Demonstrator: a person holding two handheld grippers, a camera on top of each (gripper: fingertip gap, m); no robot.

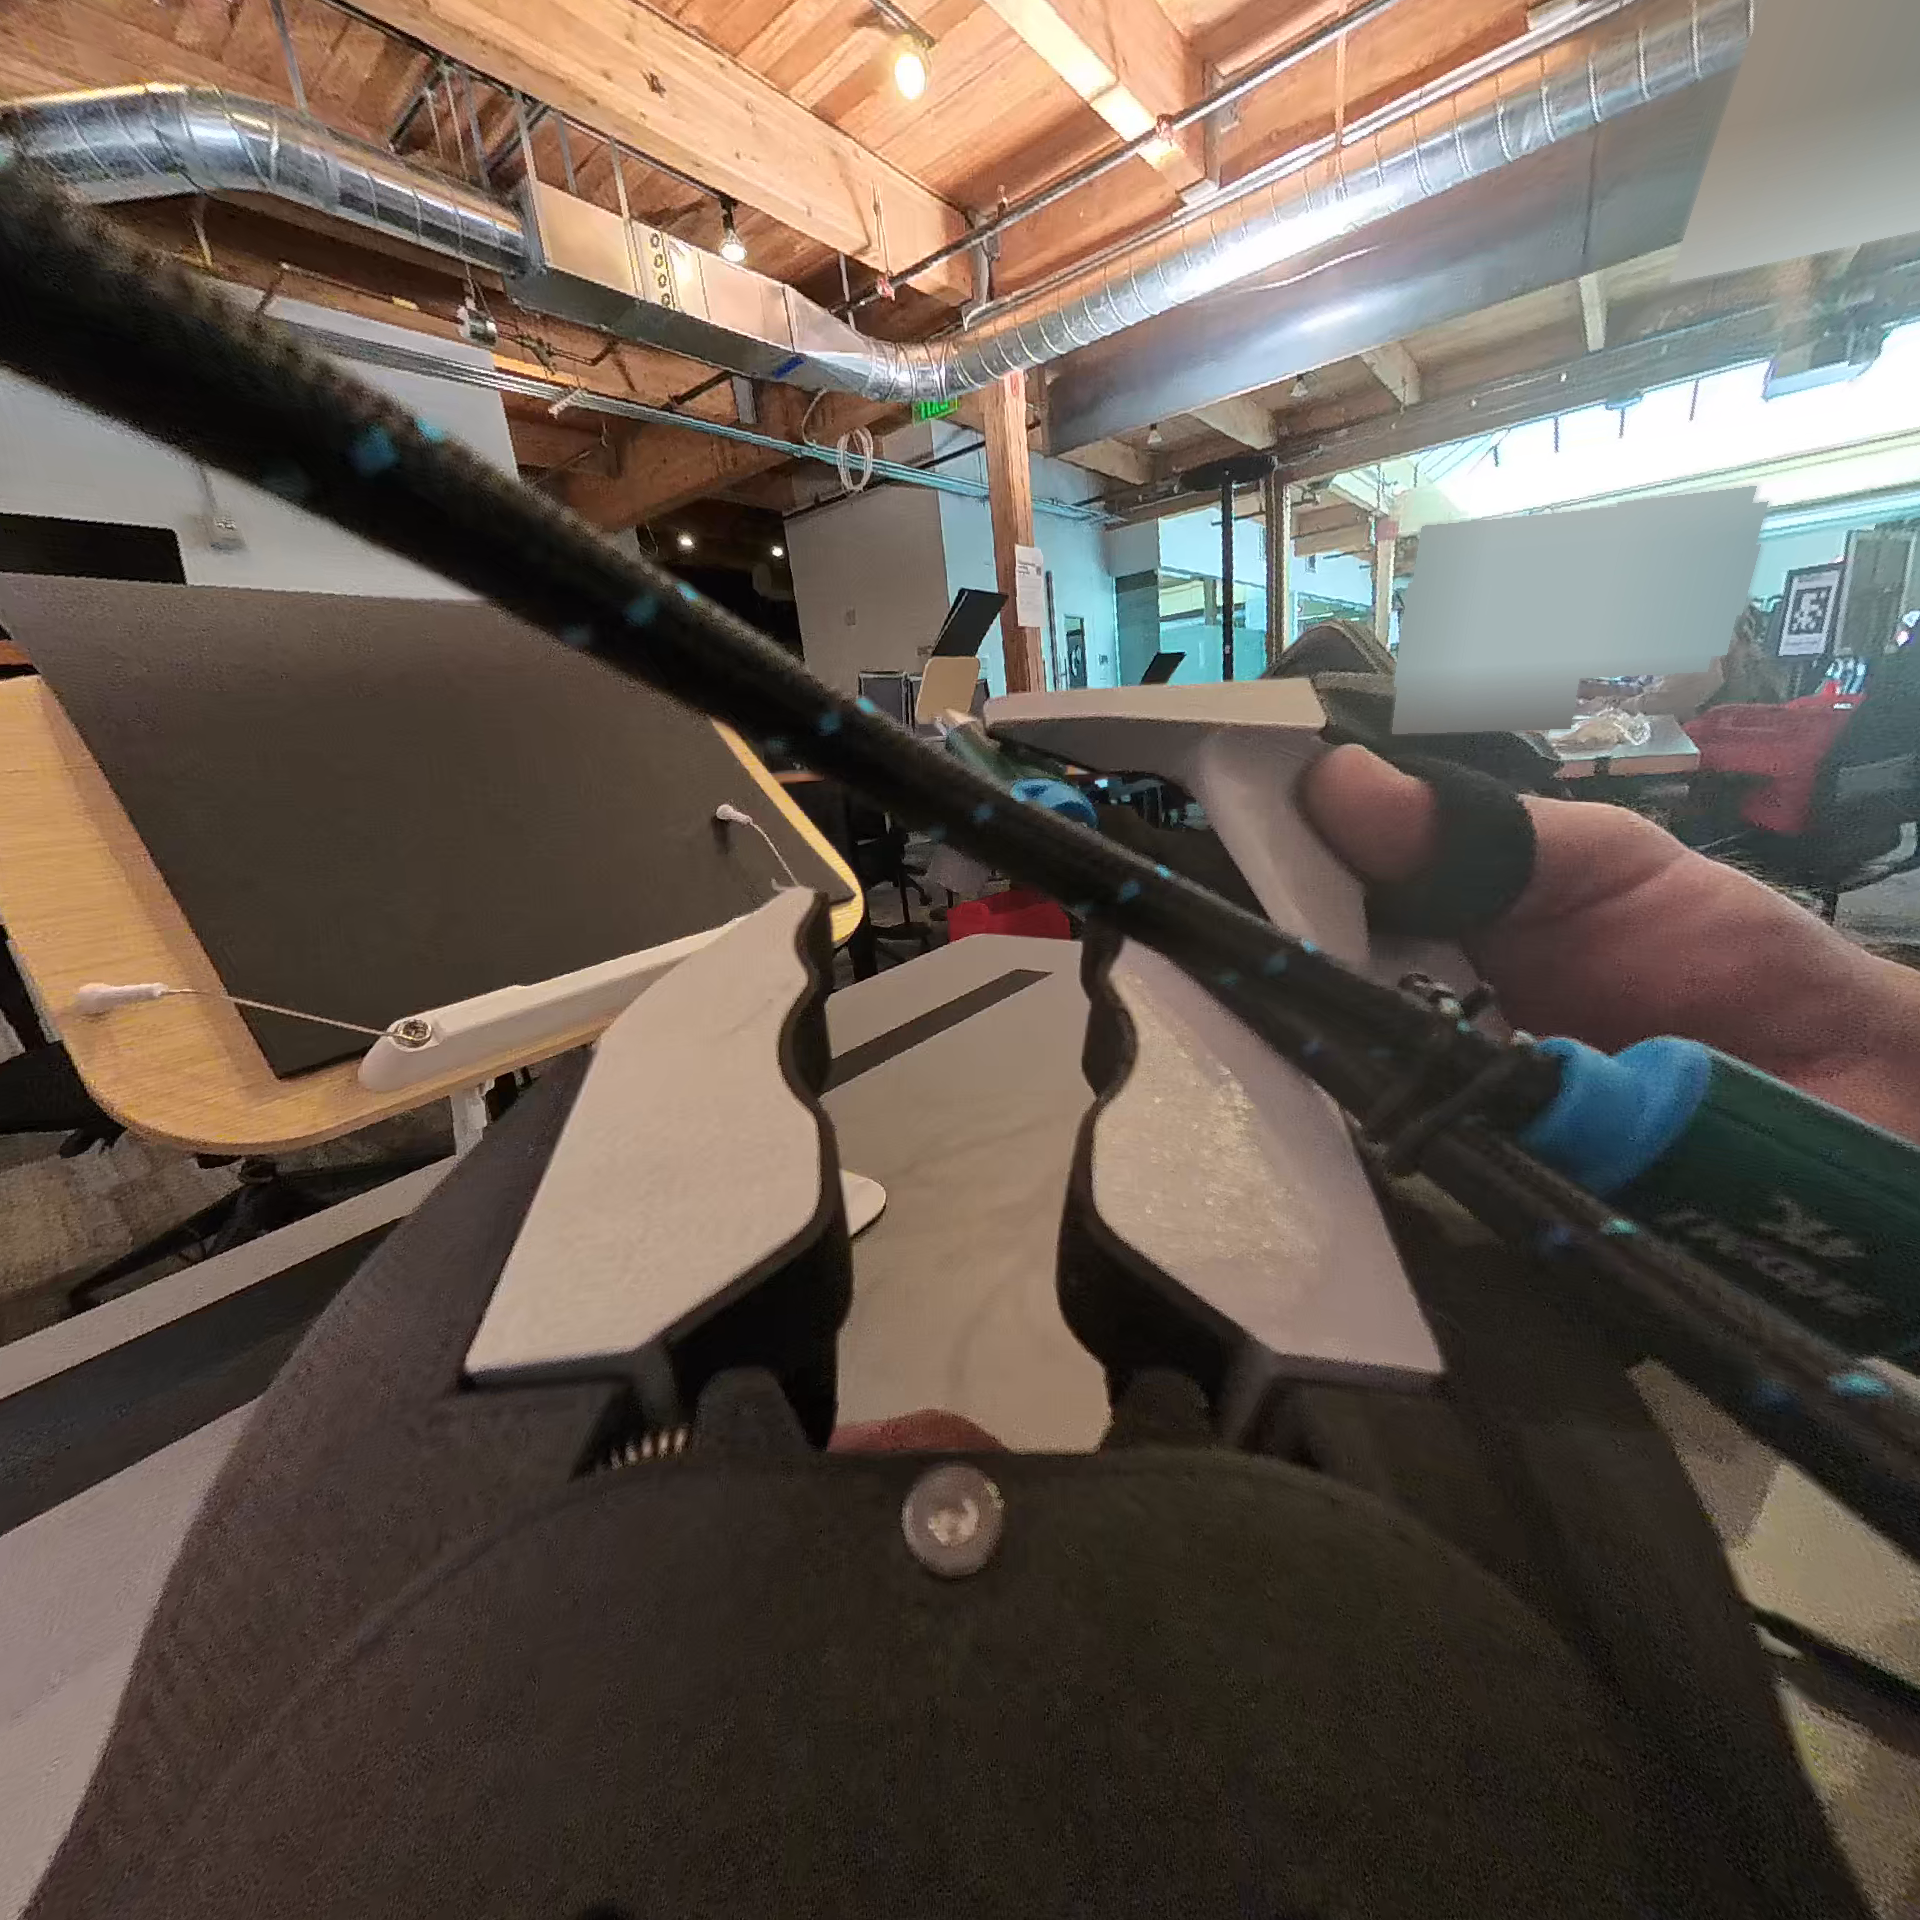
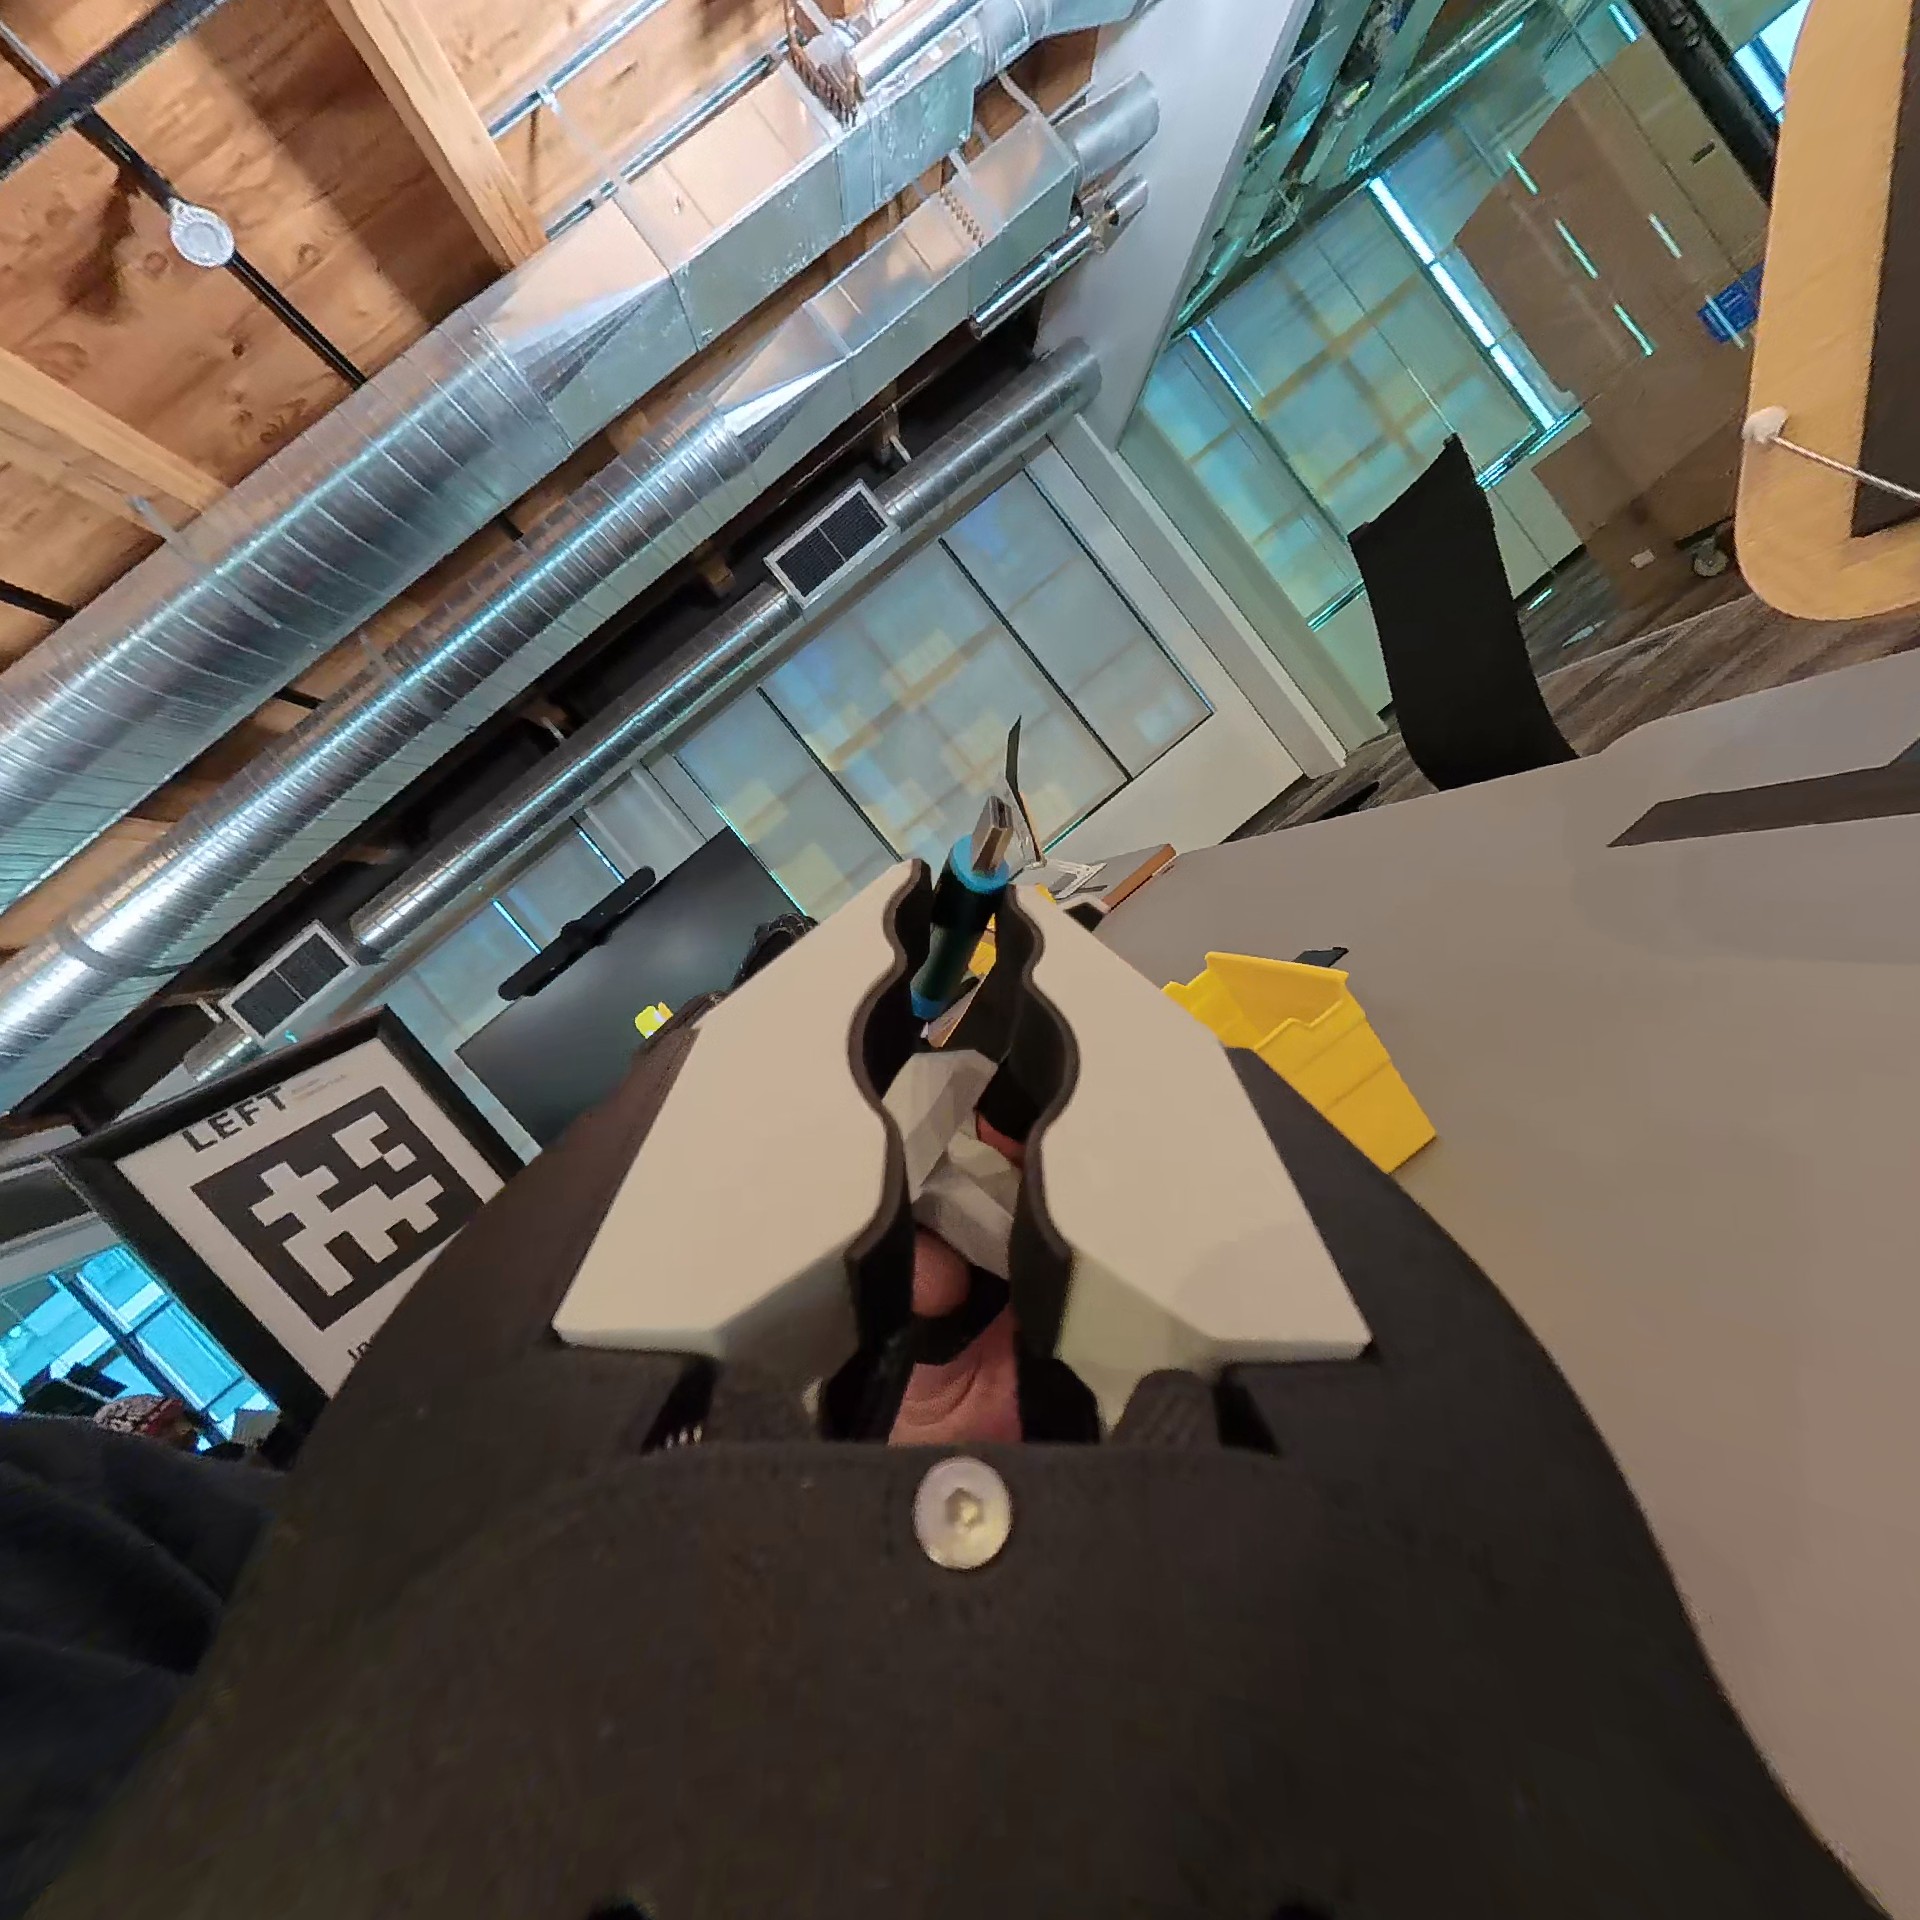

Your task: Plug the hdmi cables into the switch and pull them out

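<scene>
Overhead ducting fills both views; no switch is visible. Right gripper [image 2: 961,914] clamps the HDMI plug [image 2: 951,935]; left gripper [image 1: 951,956] gapes empty. Trailing braided cable [image 1: 623,613] may snag the left fingers [image 1: 727,1091], twisting the plug

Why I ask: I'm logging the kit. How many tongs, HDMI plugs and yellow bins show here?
Tongs: 2 (left tongs open, right tongs shut on a plug)
Plugs: 2 (that plug, and a second plug beside the left tongs)
Yellow bin: 1
Total: 5

Right gripper [image 2: 961,920] — clamped around HDMI plug [image 2: 961,914]
</scene>
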